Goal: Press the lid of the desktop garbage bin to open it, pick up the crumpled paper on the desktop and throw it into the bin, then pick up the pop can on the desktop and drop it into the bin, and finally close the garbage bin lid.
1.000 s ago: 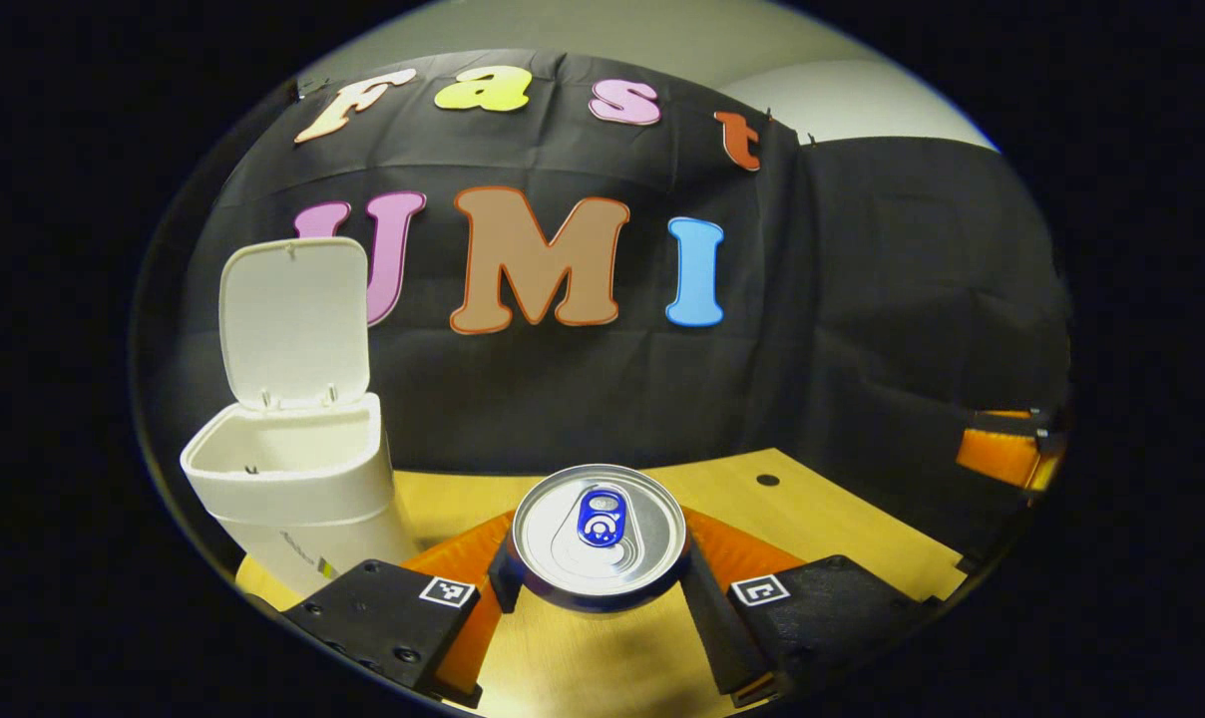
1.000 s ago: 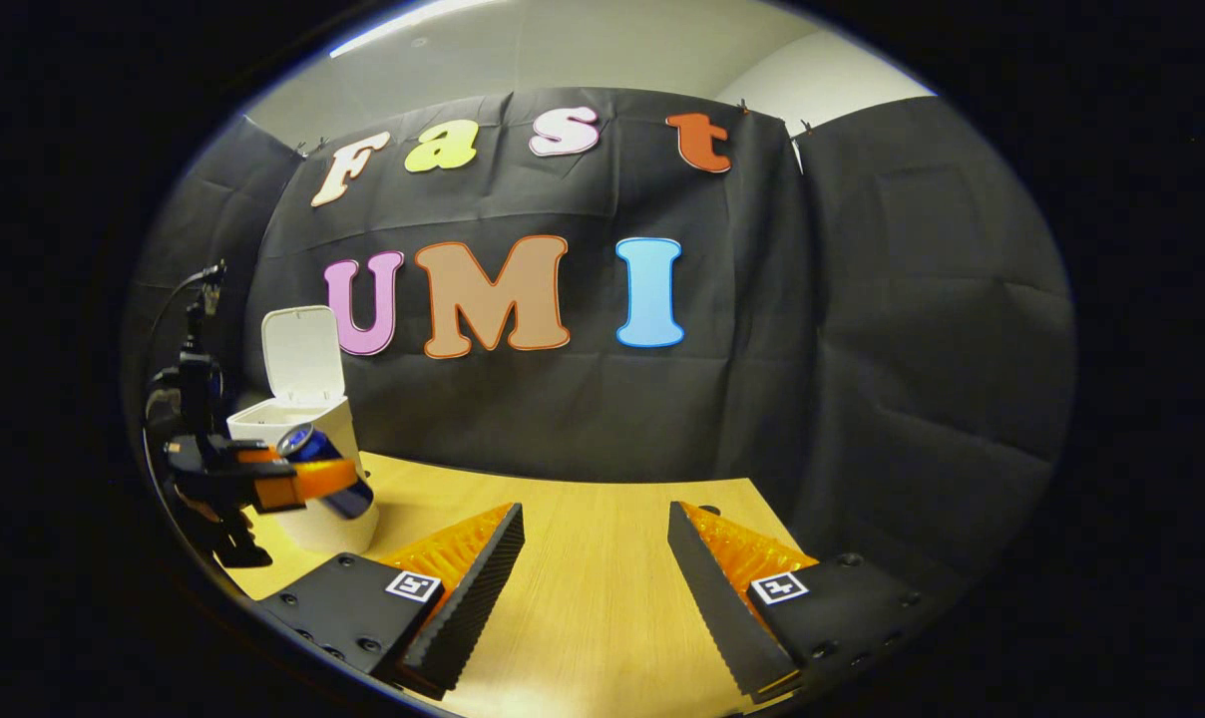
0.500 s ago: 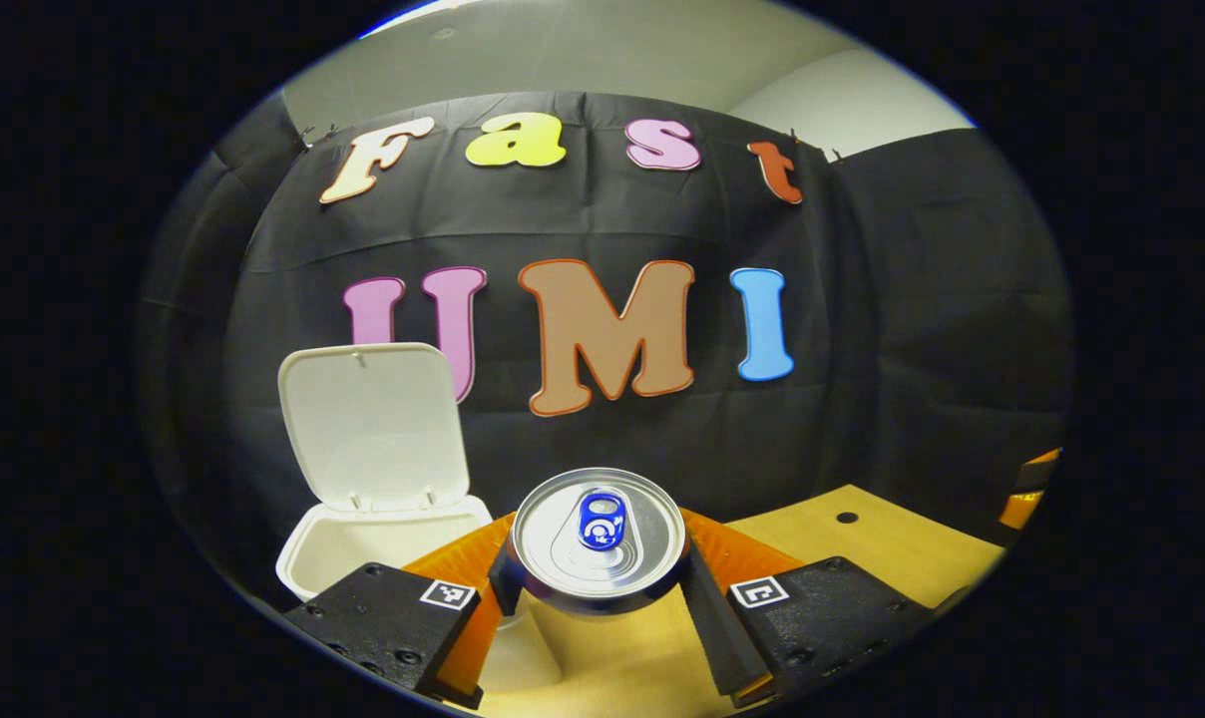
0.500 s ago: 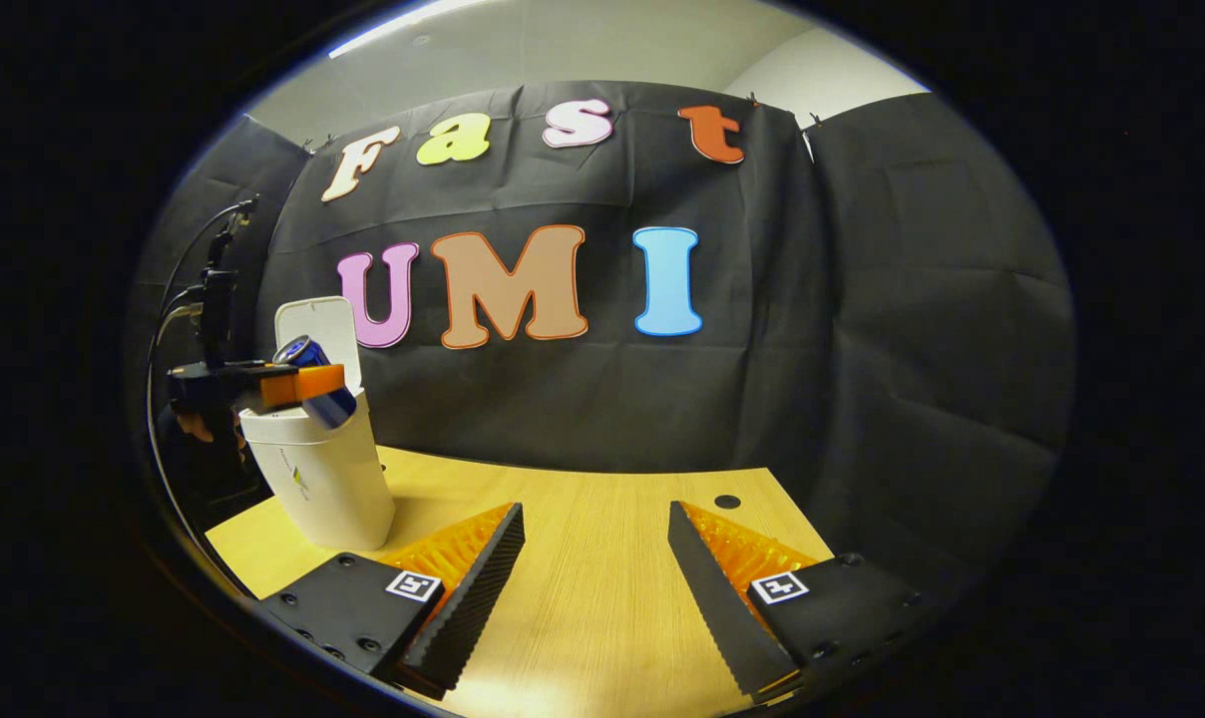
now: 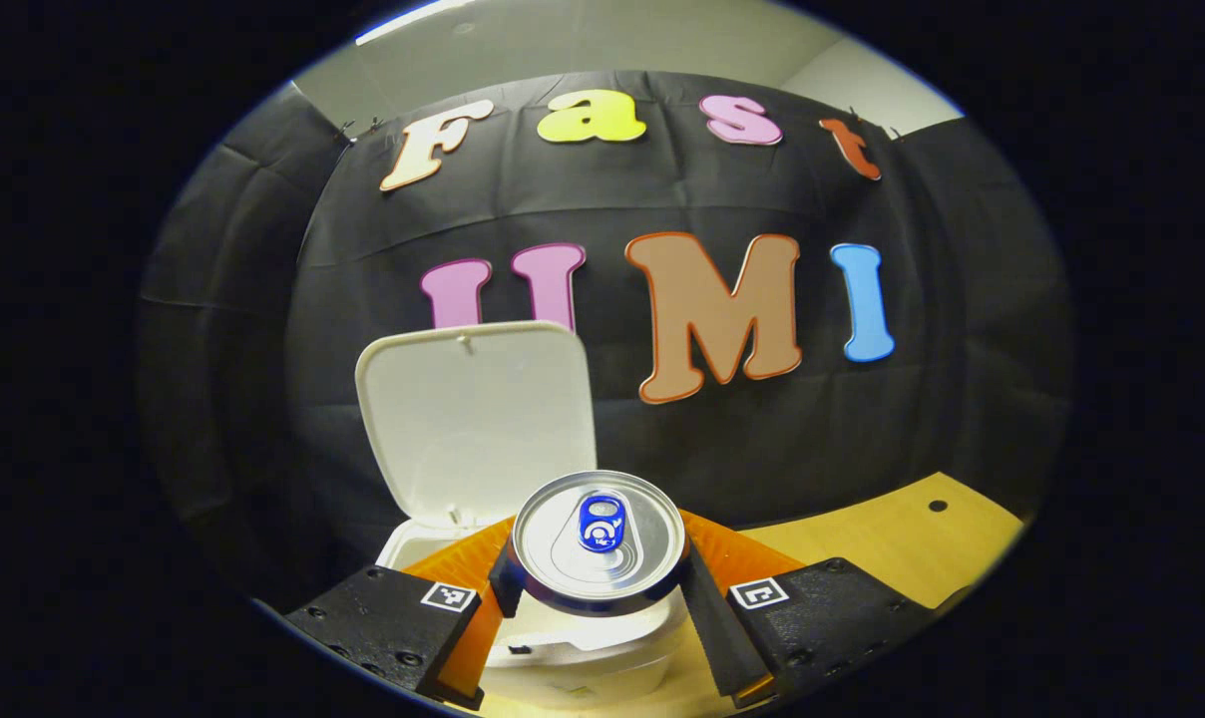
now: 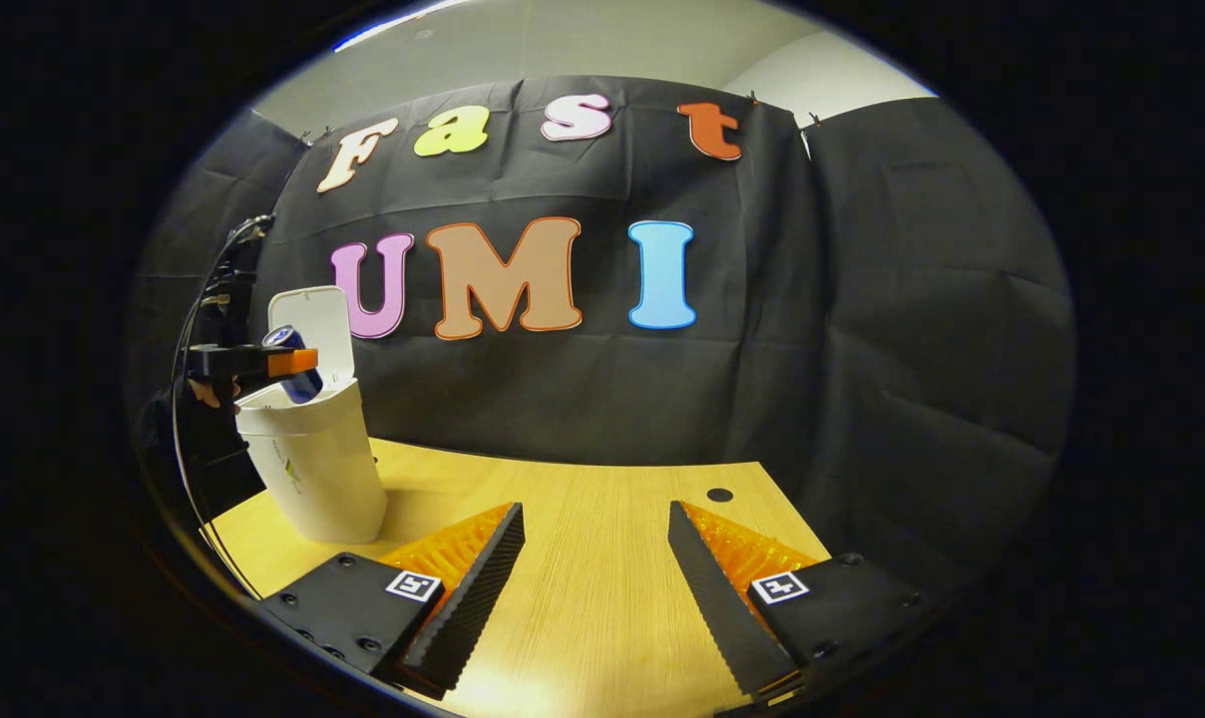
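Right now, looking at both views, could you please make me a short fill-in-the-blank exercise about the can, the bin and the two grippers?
1. The left gripper is shut on the ____.
2. The lid of the bin stands ____.
3. The right gripper is open and holds ____.
4. The can hangs above the bin's ____.

Missing words: can; open; nothing; opening
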{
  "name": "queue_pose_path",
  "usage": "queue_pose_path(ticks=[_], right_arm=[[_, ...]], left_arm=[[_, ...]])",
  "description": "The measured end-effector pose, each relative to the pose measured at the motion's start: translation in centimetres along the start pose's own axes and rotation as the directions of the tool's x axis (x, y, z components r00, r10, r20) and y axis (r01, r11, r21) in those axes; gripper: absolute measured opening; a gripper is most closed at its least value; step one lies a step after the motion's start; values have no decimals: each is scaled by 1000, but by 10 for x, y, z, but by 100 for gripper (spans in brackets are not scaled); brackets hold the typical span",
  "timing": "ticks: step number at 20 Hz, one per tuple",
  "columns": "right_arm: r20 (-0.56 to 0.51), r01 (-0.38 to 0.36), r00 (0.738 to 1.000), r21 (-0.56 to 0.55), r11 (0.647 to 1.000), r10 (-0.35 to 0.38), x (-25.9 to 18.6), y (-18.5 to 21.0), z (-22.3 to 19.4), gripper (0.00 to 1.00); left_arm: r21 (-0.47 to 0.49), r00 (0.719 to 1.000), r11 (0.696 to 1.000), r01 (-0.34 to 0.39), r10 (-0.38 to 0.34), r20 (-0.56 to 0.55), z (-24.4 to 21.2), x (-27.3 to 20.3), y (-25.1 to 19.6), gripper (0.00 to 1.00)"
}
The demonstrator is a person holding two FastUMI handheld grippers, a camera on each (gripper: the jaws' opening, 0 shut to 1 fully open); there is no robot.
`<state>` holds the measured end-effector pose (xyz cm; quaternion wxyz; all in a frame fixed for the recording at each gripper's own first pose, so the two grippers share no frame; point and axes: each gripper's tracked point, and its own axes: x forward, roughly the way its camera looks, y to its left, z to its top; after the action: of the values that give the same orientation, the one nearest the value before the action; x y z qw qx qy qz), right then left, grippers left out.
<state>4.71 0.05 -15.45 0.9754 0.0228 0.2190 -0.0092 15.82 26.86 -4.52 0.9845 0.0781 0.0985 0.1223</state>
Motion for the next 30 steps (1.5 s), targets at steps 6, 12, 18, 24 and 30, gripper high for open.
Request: queue_pose_path(ticks=[6,12,18,24,30], right_arm=[[-12,4,1000,-12,1000,-4,-3,5,-6,97],[-15,-9,1000,-20,1000,9,-4,13,-10,100],[-18,-33,999,-10,999,33,-2,22,-16,97],[-45,-62,997,28,998,63,8,28,-27,100],[-28,-49,998,5,999,49,2,24,-30,97]], left_arm=[[-54,989,994,-91,84,-120,-52,18,40,79],[-91,995,991,-99,96,-41,-26,4,40,94],[-74,985,996,-56,67,158,77,-14,35,93],[-231,980,973,21,26,198,154,-9,36,93],[-163,985,985,-48,74,155,178,45,72,93]])
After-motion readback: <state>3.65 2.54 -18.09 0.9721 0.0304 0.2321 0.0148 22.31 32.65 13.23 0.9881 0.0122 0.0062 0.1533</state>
